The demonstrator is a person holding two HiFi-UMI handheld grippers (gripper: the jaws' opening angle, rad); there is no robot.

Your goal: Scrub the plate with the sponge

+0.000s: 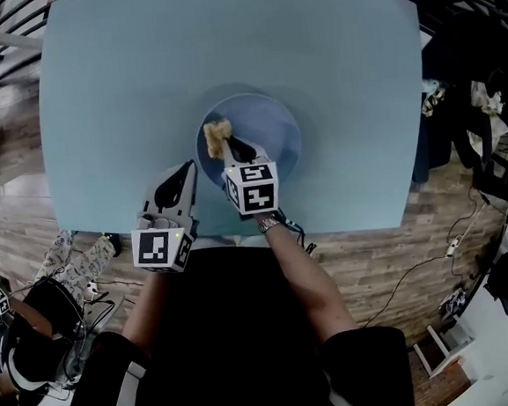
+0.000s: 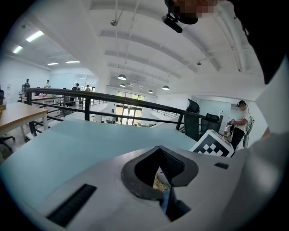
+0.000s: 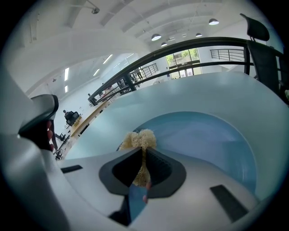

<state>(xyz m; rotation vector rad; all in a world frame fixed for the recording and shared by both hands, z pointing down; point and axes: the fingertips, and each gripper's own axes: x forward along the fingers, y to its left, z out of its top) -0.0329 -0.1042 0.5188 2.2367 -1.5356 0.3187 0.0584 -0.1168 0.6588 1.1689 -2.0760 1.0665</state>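
Observation:
A round blue plate (image 1: 270, 139) lies in the middle of the light blue table (image 1: 122, 103). My right gripper (image 1: 225, 147) is shut on a yellowish sponge (image 1: 217, 135), which it holds over the plate's left part. In the right gripper view the sponge (image 3: 141, 138) sticks out past the closed jaws of the right gripper (image 3: 143, 151), with the plate (image 3: 207, 135) just beyond. My left gripper (image 1: 189, 168) hovers to the left of the plate near the table's front edge. Its jaws meet at the tip of the left gripper (image 2: 159, 149) and grip nothing.
The table's front edge (image 1: 344, 227) runs just in front of my body. Wooden floor with cables (image 1: 419, 267) lies to the right, and dark equipment (image 1: 483, 89) stands at the far right. A black railing (image 2: 90, 95) runs beyond the table's far side.

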